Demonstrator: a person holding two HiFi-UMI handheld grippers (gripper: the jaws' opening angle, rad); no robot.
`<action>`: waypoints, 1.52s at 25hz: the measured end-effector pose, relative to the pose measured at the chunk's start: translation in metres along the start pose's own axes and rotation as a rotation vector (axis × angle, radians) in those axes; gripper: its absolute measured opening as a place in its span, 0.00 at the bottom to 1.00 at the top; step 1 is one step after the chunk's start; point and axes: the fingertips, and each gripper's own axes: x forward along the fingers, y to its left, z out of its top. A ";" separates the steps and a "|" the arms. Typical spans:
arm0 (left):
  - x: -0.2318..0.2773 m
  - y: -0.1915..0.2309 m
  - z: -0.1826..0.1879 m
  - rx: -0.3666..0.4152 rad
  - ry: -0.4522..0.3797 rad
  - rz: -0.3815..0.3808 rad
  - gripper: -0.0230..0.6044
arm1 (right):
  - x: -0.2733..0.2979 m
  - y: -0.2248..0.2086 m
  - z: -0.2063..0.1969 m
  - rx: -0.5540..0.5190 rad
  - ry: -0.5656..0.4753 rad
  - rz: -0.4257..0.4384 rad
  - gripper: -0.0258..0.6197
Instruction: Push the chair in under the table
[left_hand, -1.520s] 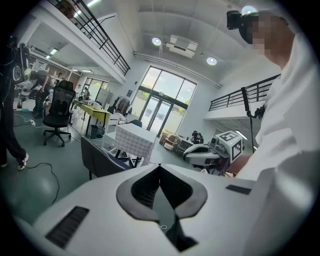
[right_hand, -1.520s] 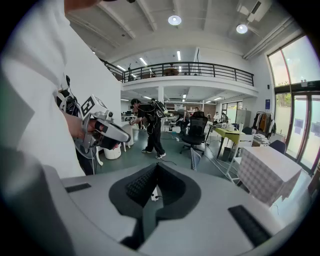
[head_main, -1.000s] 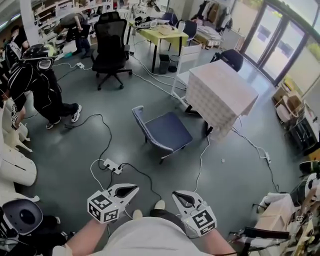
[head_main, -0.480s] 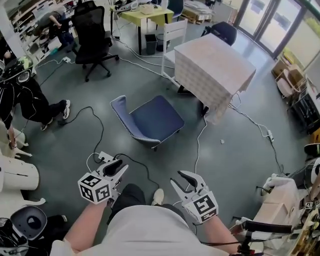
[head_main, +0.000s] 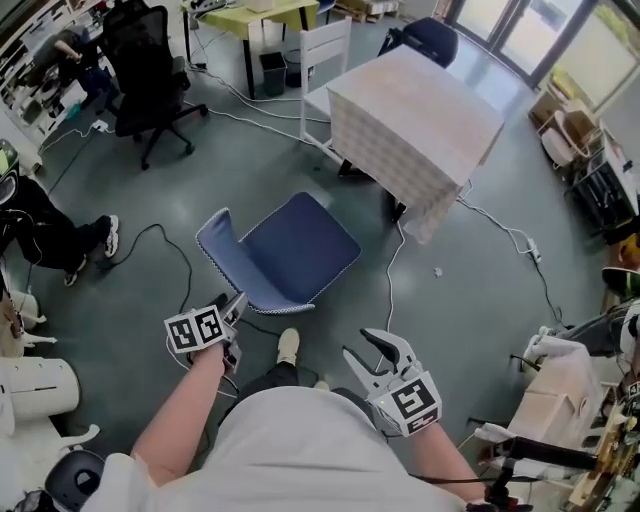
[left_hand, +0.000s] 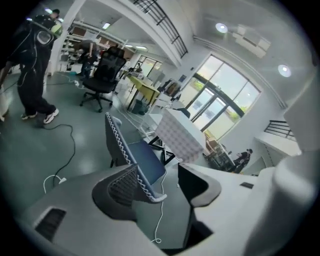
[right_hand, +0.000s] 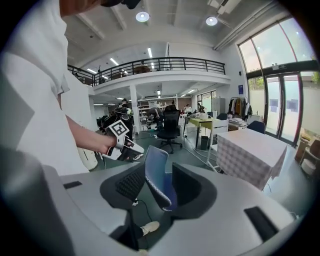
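The chair (head_main: 295, 250) stands well clear of the table (head_main: 415, 110) at its 1 o'clock, so the left gripper (head_main: 233, 308) at the chair's 7 o'clock and the right gripper (head_main: 372, 348) at 5 o'clock have just been opening wide, with the backrest (head_main: 213, 238) edge lined up in each gap but not pinched, presumably to shove it in.

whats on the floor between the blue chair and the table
A white cable runs across the floor between chair and table; the head view shows it.
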 end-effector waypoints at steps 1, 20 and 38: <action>0.015 0.014 0.004 -0.037 0.021 0.027 0.44 | 0.007 -0.007 0.007 0.001 0.000 -0.017 0.30; 0.129 0.088 -0.013 -0.515 0.208 0.207 0.19 | 0.078 -0.131 0.022 0.084 0.063 -0.079 0.30; 0.237 0.002 0.045 -0.576 0.165 0.240 0.15 | 0.073 -0.317 0.036 0.099 0.051 -0.033 0.30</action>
